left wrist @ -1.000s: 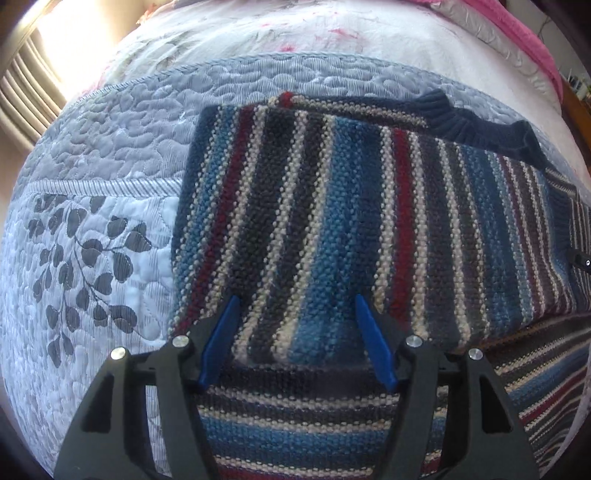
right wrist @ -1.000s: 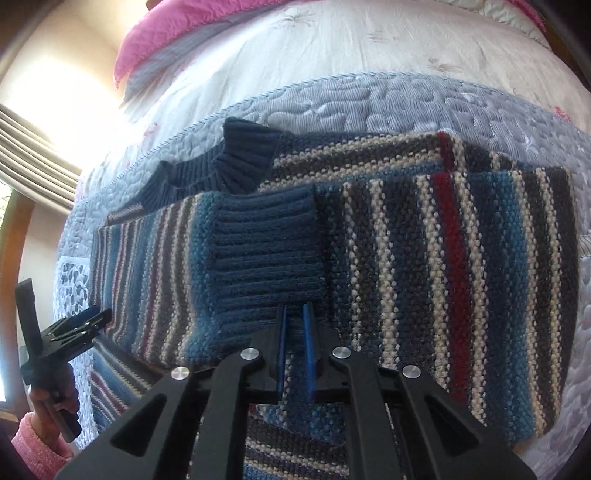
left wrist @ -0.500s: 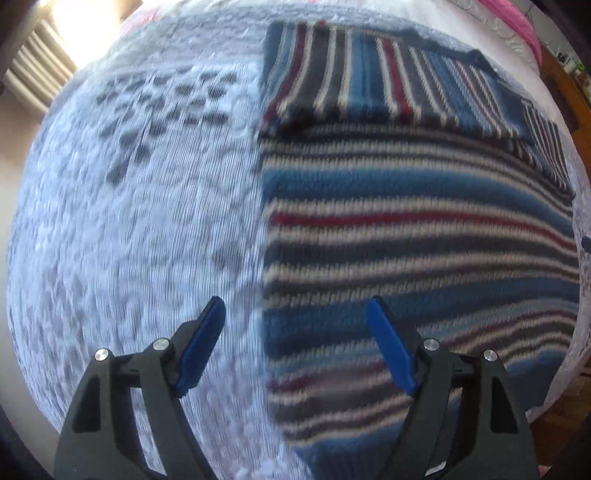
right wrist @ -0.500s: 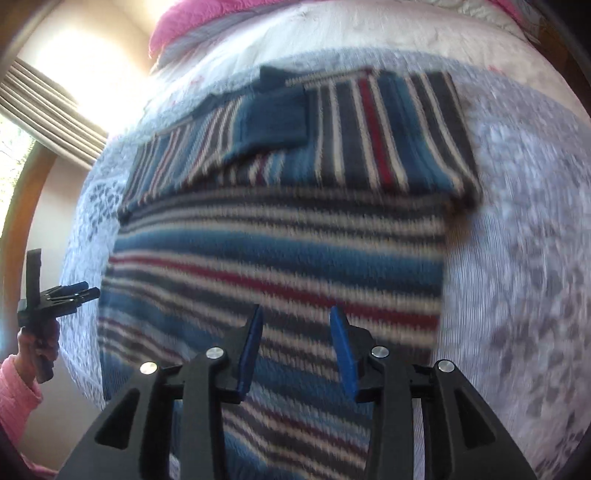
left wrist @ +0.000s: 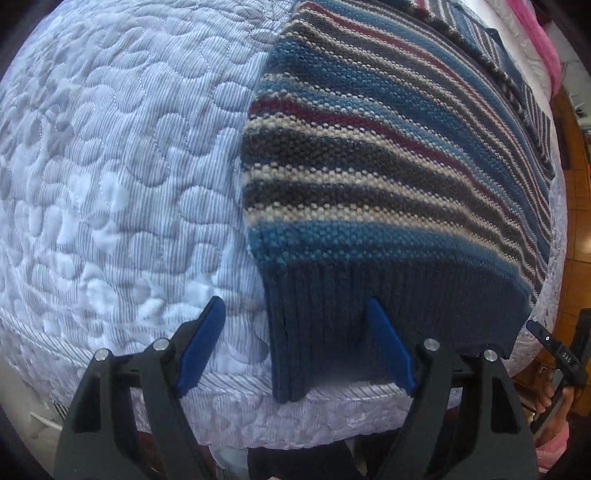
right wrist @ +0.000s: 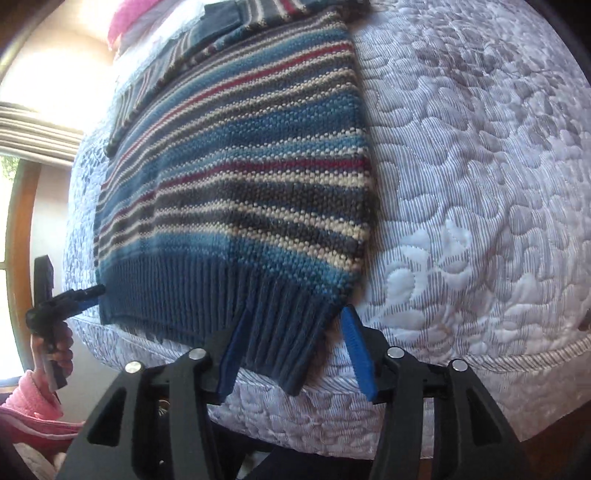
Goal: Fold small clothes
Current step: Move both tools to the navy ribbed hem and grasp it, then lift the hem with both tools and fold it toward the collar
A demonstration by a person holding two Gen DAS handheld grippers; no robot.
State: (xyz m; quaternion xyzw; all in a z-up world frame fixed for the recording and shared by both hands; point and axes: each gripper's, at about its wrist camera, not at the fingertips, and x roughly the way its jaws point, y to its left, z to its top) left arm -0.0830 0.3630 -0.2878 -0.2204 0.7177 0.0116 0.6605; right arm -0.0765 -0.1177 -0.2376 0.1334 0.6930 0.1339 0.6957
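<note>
A knitted sweater (left wrist: 369,166) (right wrist: 240,184) striped in blue, grey, cream and red lies flat on the bed. Its sleeves (right wrist: 221,22) are folded across the far end. The navy ribbed hem (left wrist: 388,295) (right wrist: 207,291) reaches the near bed edge. My left gripper (left wrist: 295,347) is open, and the hem's left corner lies between its blue fingers (left wrist: 199,350). My right gripper (right wrist: 295,350) is open astride the hem's right corner. Each view also shows the other gripper beside the hem: the right gripper (left wrist: 554,350), and the left gripper (right wrist: 66,299) in a pink-sleeved hand.
A pale quilted bed cover (left wrist: 110,166) (right wrist: 461,184) spreads out on both sides of the sweater. Its piped edge (left wrist: 221,413) drops off just below the grippers. A pink blanket (left wrist: 546,48) lies at the far end. A window with curtains (right wrist: 29,133) is on the left.
Both grippers have drawn back from the folded sleeves at the far end to the hem at the near bed edge. The right gripper, shut a second ago, now stands open.
</note>
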